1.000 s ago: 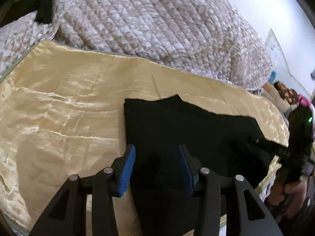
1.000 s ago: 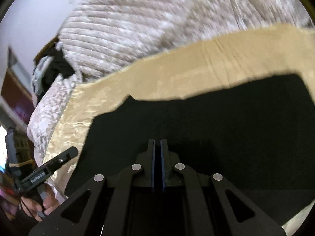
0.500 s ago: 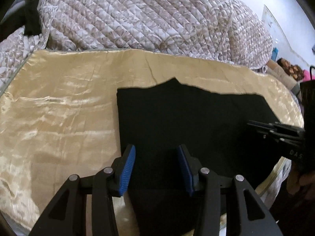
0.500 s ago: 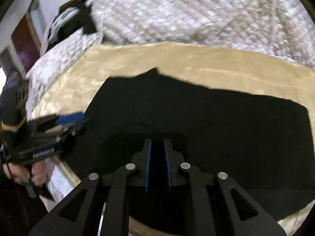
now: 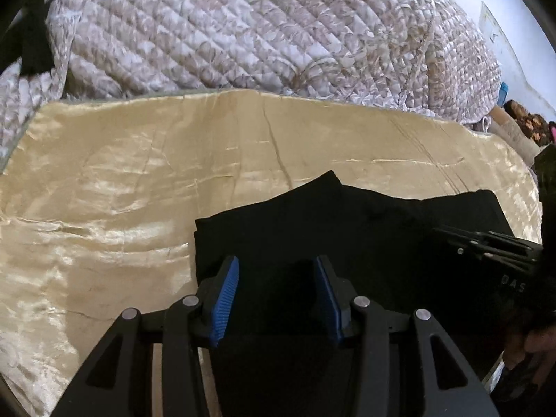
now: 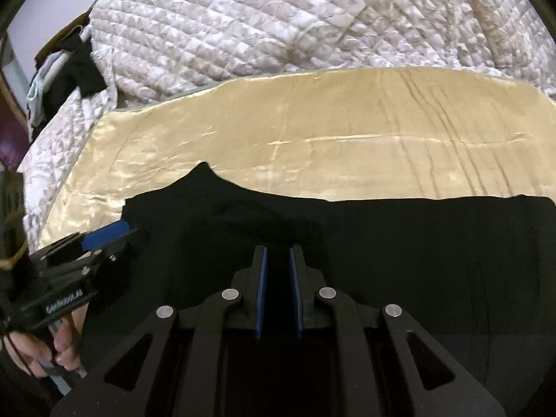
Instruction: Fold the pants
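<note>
Black pants [image 5: 365, 229] lie flat, folded into a wide rectangle, on a golden satin sheet [image 5: 139, 173]. My left gripper [image 5: 276, 264] hovers over their left end, open about halfway, with nothing pinched between its blue pads. My right gripper [image 6: 278, 253] is over the middle of the pants [image 6: 399, 243]; its pads stand a narrow gap apart and I see no cloth pressed between them. Each gripper shows in the other's view: the left gripper [image 6: 104, 239] at the pants' left edge, the right gripper [image 5: 486, 243] low at the right.
A patterned quilt [image 5: 243, 27] is heaped behind the sheet [image 6: 312, 121]. Dark clothes [image 6: 80, 66] lie at the far left on the quilt [image 6: 278, 17]. A hand [image 6: 52, 347] grips the left tool's handle. The sheet's near edge drops off at the right.
The right gripper's pads went from pressed together to a narrow gap. Both grippers shifted sideways over the pants and turned a little. The pants stayed flat.
</note>
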{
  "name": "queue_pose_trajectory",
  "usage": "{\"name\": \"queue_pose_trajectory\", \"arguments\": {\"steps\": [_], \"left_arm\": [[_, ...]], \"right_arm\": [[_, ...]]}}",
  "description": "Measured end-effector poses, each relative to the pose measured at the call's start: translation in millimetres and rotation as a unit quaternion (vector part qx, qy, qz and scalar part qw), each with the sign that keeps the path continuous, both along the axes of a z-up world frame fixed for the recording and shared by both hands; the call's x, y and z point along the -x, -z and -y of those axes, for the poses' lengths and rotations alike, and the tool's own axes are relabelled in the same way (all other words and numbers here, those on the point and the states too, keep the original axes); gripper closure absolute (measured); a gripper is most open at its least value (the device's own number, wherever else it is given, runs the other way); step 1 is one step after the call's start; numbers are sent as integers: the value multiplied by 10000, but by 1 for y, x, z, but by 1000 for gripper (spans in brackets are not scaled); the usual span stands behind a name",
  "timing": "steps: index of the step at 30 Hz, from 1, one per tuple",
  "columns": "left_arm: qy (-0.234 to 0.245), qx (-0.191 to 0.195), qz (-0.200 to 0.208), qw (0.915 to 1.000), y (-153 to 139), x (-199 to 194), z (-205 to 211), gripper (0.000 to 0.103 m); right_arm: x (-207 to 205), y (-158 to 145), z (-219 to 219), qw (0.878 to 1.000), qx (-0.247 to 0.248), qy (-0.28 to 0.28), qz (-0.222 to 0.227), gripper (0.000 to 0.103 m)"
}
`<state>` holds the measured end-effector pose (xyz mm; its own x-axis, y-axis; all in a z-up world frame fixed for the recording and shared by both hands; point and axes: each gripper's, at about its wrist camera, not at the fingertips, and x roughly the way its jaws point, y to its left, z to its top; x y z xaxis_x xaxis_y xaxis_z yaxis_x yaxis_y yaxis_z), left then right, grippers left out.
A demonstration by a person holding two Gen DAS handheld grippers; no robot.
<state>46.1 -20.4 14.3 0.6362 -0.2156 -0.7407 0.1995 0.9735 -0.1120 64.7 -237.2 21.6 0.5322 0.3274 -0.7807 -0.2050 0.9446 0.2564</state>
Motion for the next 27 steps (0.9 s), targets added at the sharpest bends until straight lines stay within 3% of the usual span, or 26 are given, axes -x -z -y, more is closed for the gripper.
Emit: {"name": "queue_pose_trajectory", "arguments": {"steps": [4, 9, 14, 19, 22, 23, 27], "left_arm": [[-72, 79, 19, 9999, -3, 11, -1, 55], [-49, -6, 117, 9999, -7, 31, 1, 55], [-53, -69, 134, 9999, -5, 52, 2, 55], [5, -266, 197, 9995, 3, 72, 6, 54], [-2, -300, 257, 9992, 5, 77, 7, 52], [-11, -297, 264, 9992, 5, 78, 7, 52], [-61, -258, 254, 9993, 4, 79, 6, 52]], "right_arm": [[18, -3, 2, 9998, -115, -35, 153, 89], [44, -7, -7, 9988, -48, -224, 433, 71], [68, -15, -20, 9943, 294, -536, 878, 71], [82, 0, -27, 9918, 652, -695, 855, 70], [88, 2, -26, 9893, 862, -685, 956, 59], [89, 5, -22, 9903, 849, -602, 920, 53], [95, 5, -13, 9928, 617, -490, 906, 52]]}}
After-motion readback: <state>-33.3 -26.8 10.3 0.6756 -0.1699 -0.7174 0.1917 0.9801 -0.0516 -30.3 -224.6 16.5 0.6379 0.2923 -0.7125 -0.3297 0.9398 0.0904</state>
